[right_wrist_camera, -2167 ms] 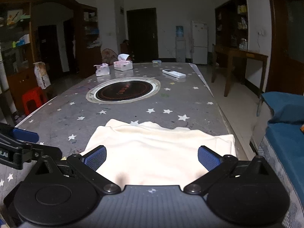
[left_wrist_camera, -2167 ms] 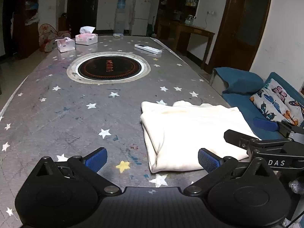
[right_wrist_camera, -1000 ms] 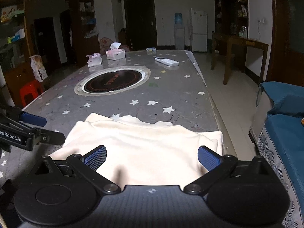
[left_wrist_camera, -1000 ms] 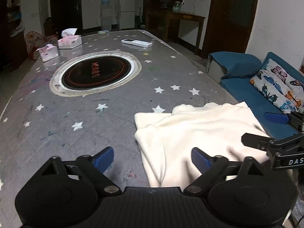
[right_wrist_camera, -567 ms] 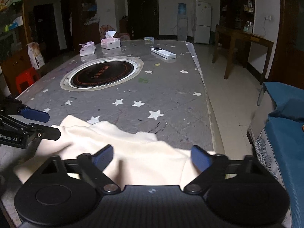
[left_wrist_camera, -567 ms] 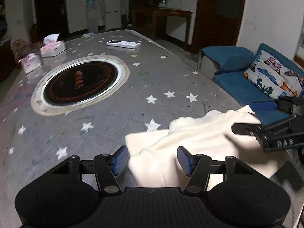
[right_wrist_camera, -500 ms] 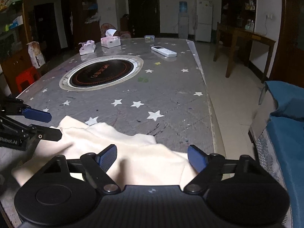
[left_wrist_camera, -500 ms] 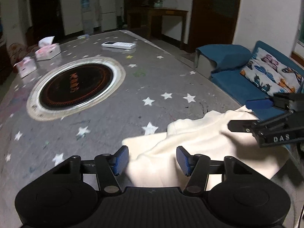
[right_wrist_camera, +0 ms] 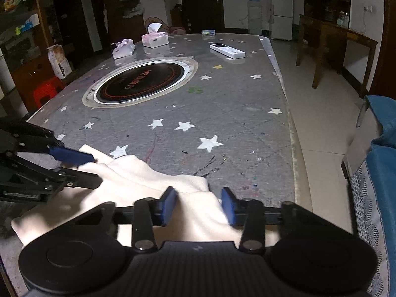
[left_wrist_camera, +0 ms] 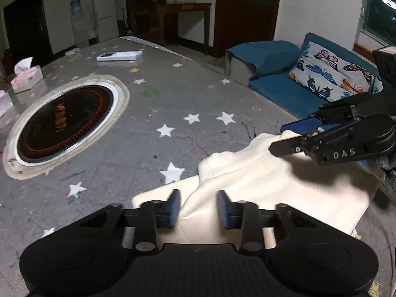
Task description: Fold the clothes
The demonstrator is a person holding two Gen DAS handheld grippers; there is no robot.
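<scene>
A folded cream-white garment [left_wrist_camera: 267, 183] lies at the near right corner of the grey star-patterned table [left_wrist_camera: 173, 104]. My left gripper [left_wrist_camera: 198, 206] is closing on its left edge, with the cloth bunched between the blue pads. My right gripper [right_wrist_camera: 199, 206] is closing on the garment [right_wrist_camera: 138, 185] at its right edge, cloth between its pads too. Each gripper shows in the other's view: the right gripper [left_wrist_camera: 304, 133] over the far edge of the cloth, the left gripper [right_wrist_camera: 74, 165] over its left corner.
A round black hotplate [right_wrist_camera: 141, 81] is set in the table's middle. Two tissue boxes [right_wrist_camera: 154, 39] and a white remote [right_wrist_camera: 227, 50] lie at the far end. A blue sofa with a butterfly cushion [left_wrist_camera: 329, 74] stands to the right of the table edge.
Both grippers have moved forward onto the garment and narrowed their jaws from wide open to nearly shut on its edges. The cloth's near edges have bunched and lifted.
</scene>
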